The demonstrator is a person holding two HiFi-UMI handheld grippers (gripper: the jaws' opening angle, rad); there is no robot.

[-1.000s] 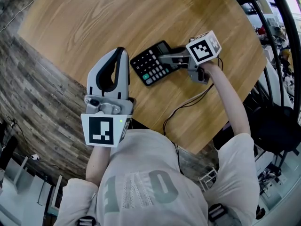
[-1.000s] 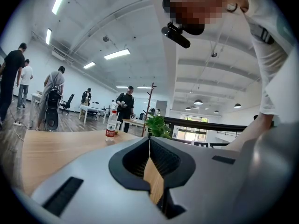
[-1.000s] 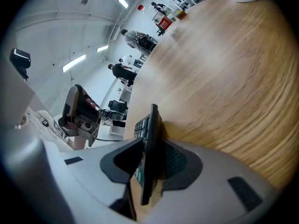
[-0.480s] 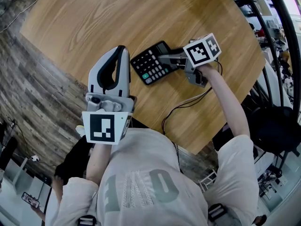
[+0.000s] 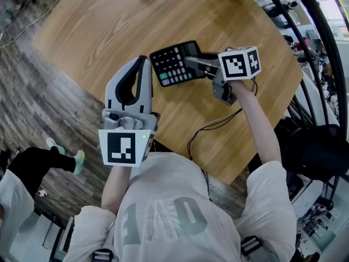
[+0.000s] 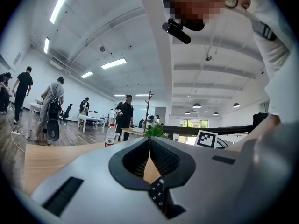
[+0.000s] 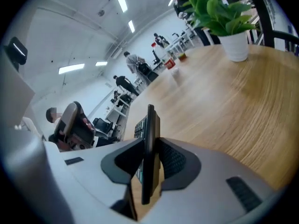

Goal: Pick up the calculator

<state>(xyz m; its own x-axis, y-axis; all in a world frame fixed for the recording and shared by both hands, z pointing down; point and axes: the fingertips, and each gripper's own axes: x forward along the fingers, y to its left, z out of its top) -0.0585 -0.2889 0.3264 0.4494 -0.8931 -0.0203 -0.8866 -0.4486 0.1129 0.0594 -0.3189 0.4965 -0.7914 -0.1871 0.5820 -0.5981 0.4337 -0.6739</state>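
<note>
Two tongs are in our hands: the right tongs [image 5: 189, 60] clamp the calculator [image 5: 172, 63] by its right edge, over the far part of the counter [image 5: 98, 31]. Our left tongs [image 5: 143, 63], to its left, are closed on nothing.

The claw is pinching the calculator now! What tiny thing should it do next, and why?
Probably lift it a little higher, slowly, with the grip kept tight. The right gripper pinches the calculator by only one end, so most of it sticks out over the table and might swing or slip if jerked. The left gripper is shut and empty, off to the side.
</note>
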